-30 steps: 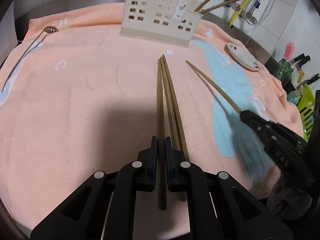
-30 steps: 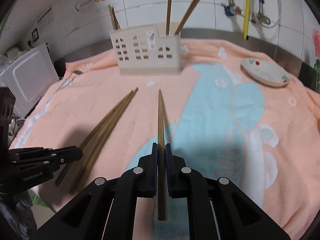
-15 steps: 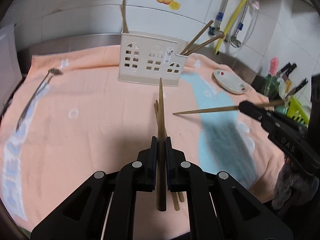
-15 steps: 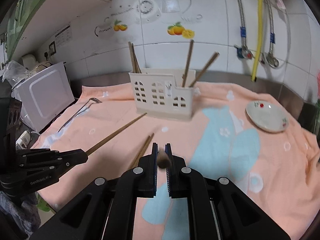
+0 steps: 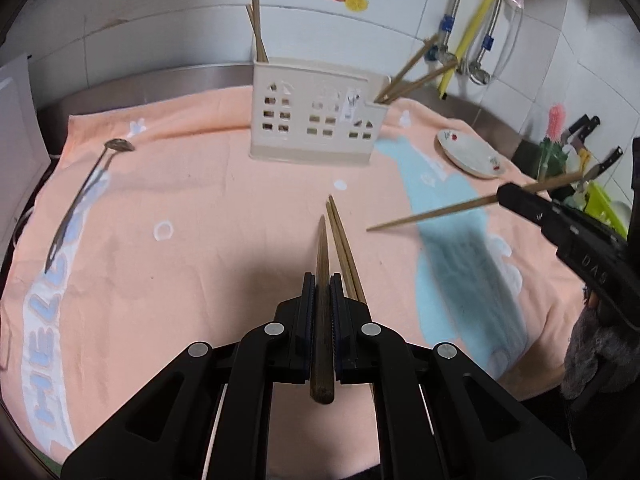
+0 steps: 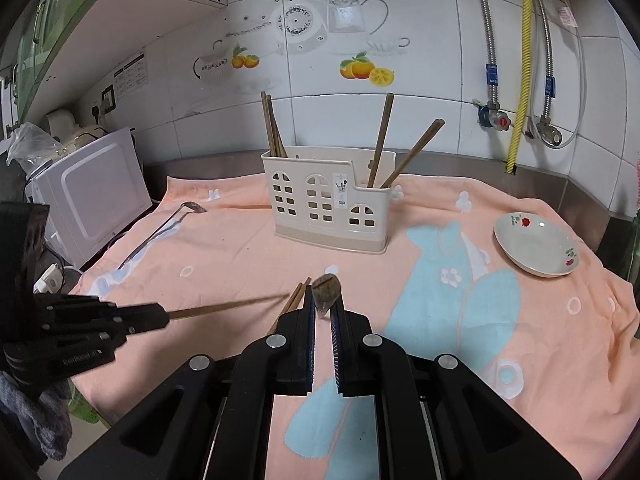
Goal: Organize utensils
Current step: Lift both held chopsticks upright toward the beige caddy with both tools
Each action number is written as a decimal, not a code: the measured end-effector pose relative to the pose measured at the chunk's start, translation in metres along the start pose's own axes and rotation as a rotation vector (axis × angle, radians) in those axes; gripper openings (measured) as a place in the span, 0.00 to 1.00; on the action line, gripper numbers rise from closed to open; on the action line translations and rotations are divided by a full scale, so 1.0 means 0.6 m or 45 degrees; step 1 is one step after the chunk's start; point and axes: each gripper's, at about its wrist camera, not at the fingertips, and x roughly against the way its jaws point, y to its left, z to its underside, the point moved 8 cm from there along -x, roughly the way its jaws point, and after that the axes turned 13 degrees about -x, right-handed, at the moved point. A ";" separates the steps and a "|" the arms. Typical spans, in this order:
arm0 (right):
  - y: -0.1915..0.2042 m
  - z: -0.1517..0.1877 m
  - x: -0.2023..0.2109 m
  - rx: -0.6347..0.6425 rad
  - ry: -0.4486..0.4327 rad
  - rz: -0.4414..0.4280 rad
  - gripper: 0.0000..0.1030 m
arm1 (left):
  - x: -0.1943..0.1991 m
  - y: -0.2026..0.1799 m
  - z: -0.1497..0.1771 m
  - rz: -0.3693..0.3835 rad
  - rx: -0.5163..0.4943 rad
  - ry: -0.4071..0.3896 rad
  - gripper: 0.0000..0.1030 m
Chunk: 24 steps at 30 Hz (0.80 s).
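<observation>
My left gripper (image 5: 322, 282) is shut on a brown chopstick (image 5: 322, 248), held clear of the peach towel (image 5: 200, 220) and pointing toward the cream utensil holder (image 5: 316, 120). Two more chopsticks (image 5: 344, 244) lie on the towel just right of it. My right gripper (image 6: 323, 296) is shut on another chopstick (image 6: 326, 292), seen end-on. In the left wrist view that right gripper (image 5: 506, 197) comes in from the right, its chopstick (image 5: 432, 212) pointing left. In the right wrist view the left gripper (image 6: 162, 315) sits at the left with its chopstick (image 6: 228, 306). The holder (image 6: 328, 208) has several chopsticks standing in it.
A long metal spoon (image 5: 80, 196) lies on the towel's left side. A small white dish (image 6: 536, 244) sits at the right. A white microwave (image 6: 88, 192) stands beyond the left edge. Pipes and taps (image 6: 516, 120) run down the tiled wall; knives and a brush (image 5: 560, 140) stand far right.
Both grippers have risen, each lifting its chopstick off the towel. Two chopsticks stayed lying on the towel. Both views now take in more of the wall.
</observation>
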 end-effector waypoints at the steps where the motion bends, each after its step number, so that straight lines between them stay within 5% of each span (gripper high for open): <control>1: 0.000 0.000 -0.001 0.002 0.000 0.000 0.07 | -0.002 0.000 -0.001 -0.002 -0.008 0.004 0.07; 11: 0.007 -0.040 -0.004 -0.001 0.003 -0.040 0.07 | 0.018 0.024 -0.051 -0.029 -0.021 -0.053 0.06; 24: 0.024 -0.227 0.000 0.047 -0.054 -0.081 0.07 | 0.035 0.058 -0.169 -0.021 -0.066 -0.125 0.06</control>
